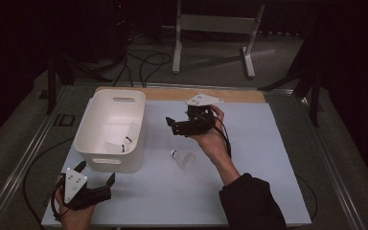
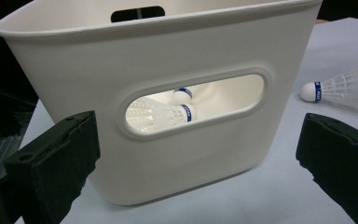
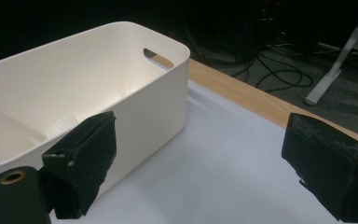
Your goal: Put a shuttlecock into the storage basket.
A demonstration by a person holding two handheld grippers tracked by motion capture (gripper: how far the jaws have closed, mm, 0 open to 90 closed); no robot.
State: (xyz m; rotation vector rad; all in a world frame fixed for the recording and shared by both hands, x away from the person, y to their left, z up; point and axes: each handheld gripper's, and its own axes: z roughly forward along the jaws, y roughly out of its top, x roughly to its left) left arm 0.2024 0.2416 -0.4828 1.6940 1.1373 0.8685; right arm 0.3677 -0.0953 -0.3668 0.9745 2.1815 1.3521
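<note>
Pale blue rectangular table top [image 1: 249,191], wooden strip along far edge. White plastic tub with cut-out handles [image 1: 92,125] sits at left; two white feathered shuttlecocks with blue bands [image 2: 161,113] lie inside, seen through near handle slot. Right gripper [image 1: 171,125] held above table just right of tub, jaws apart, empty. Left gripper [image 1: 95,173] at near-left corner, jaws wide, facing tub. One loose white shuttlecock [image 1: 183,158] on table between tub and right forearm.

Ahead of the left claw [image 2: 198,154], the bin [image 2: 168,154] wall hides the inside shuttlecocks [image 2: 161,114] except through its handle slot. The outer shuttlecock [image 2: 342,88] is cut off at the picture's right edge.
</note>
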